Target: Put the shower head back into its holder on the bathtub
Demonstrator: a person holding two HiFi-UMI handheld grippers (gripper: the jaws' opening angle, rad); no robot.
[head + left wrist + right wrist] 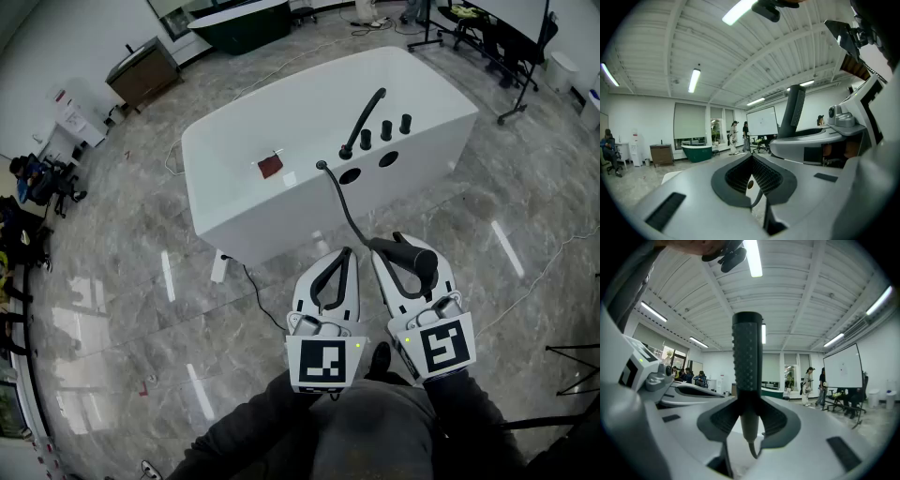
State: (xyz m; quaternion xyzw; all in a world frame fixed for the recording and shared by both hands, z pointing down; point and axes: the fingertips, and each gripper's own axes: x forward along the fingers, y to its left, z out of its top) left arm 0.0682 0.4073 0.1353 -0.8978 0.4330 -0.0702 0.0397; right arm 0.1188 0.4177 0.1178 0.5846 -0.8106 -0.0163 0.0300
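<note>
Scene: A person stands on the grey marble-look floor (112,281) at 6 o'clock of the white freestanding bathtub (244,141), a claw in each hand.
Shower head: The black stick-shaped hand shower (412,255) is off the tub, at 5 o'clock from the black curved spout (366,120) and well apart from the deck.
Right claw: The right claw (392,251) is clenched on the hand shower's smooth lower neck (746,357). The dimpled grip stands up above the jaws.
Left claw: The left claw (343,255) is closed on itself with nothing between its jaws (752,159). It sits just beside the right claw, at its 9 o'clock.
Hose: A black flexible hose (342,206) runs from the hand shower toward 11 o'clock and meets the tub's edge near the spout's base.
Holder: Two dark round openings (350,175) lie at 6 o'clock of the three black knobs (385,129). Which one seats the hand shower cannot be told.
Handling: The piece looks light, stiff and hard. Its smooth neck may twist or slide in the jaws, and the springy hose will likely tug it sideways.
Where to hold: The dimpled grip probably offers surer purchase, and holding there would leave the hose end free to enter the holder.
</note>
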